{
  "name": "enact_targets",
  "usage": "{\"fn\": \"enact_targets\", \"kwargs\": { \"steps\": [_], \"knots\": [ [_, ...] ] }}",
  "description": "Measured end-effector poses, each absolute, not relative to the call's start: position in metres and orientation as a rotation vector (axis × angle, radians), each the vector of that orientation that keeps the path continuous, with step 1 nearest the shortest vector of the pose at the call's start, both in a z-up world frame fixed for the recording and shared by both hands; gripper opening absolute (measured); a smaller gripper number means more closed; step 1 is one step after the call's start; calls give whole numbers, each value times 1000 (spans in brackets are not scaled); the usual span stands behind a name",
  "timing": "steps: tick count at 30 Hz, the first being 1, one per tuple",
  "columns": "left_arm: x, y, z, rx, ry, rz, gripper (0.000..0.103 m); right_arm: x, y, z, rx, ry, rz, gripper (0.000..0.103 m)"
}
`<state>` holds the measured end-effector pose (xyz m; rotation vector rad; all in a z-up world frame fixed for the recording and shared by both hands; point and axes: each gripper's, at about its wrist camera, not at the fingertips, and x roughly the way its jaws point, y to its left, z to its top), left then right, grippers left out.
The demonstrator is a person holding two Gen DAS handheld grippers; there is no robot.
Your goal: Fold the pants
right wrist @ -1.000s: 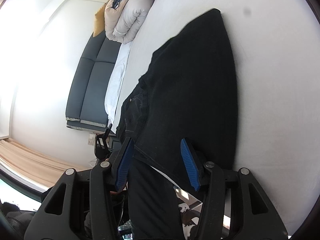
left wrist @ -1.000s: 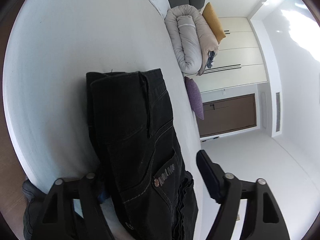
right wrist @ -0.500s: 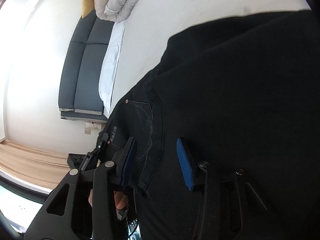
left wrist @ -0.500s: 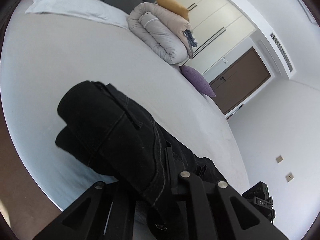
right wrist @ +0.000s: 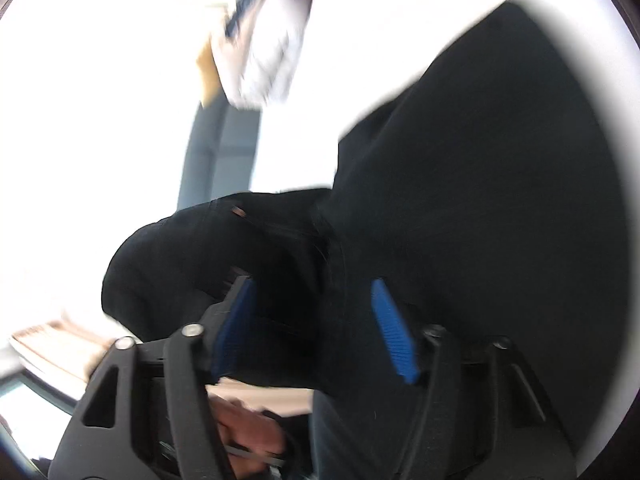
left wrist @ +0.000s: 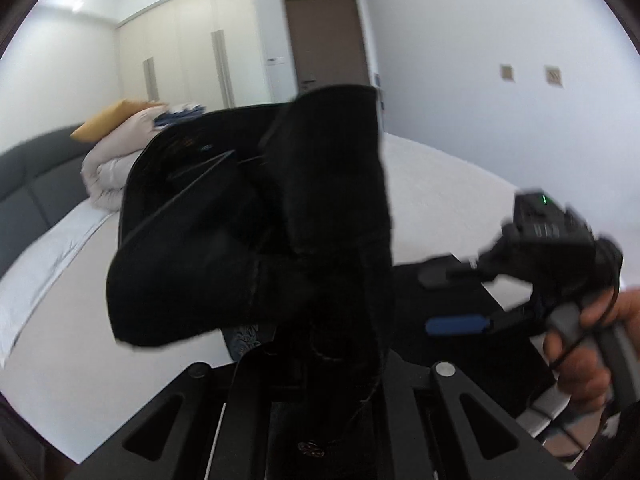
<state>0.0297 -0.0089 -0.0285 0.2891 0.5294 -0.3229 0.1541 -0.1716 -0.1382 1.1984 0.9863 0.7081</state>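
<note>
Pants (left wrist: 256,216): black denim, stitched seams, bunched thick fold, lifted above white bed (left wrist: 432,184).
Left tool (left wrist: 320,368): clamped on pants.
Right tool (right wrist: 316,320): ribbed blue pads (right wrist: 390,328) spread apart, gripping nothing.

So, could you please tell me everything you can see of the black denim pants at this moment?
The black denim pants look like heavy dark cloth with stitched seams and a small copper rivet. They are bunched and lifted off the white bed, motion-blurred. The left gripper is shut on a fold, the cloth hanging over it. In the right wrist view the fabric lies between the blue pads of the open right gripper; part still drapes over the bed.
</note>
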Motion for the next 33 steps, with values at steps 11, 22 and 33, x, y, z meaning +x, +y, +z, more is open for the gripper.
{"fn": "enact_targets", "kwargs": {
  "steps": [11,22,33],
  "knots": [
    [16,-89,-112,710,613,-359,11,141,-256,-154,1355,963,669,68],
    [-8,-97,-119,753,594,-346,12,174,-226,-137,953,1132,555,14],
    [-15,-105,-124,736,593,-394,12,142,-233,-151,960,1061,543,13]
  ]
}}
